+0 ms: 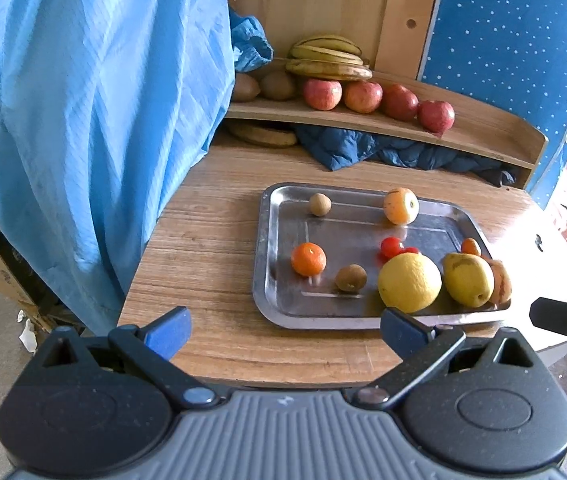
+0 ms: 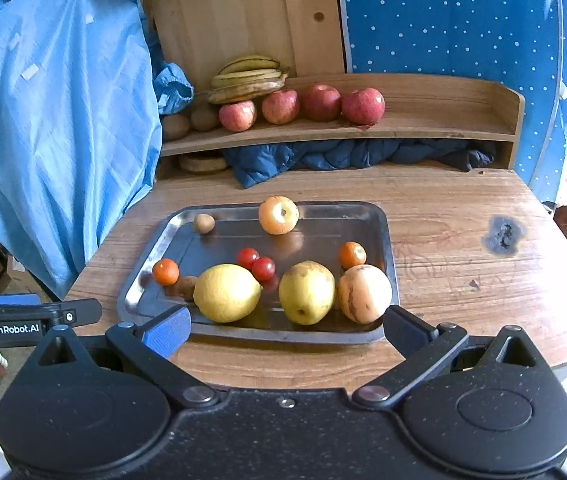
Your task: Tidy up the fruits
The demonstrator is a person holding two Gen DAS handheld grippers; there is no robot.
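Left view: my left tool wide open, empty, short of the tray; mandarin nearest.

Right view: right tool wide open, empty, at the tray edge; lemon and pear just ahead. Pre-grasp, I reckon; next, straddle one, lift to the shelf.

Blue cloth hides shelf left end; kiwi half behind lemon.

Bare table right of tray
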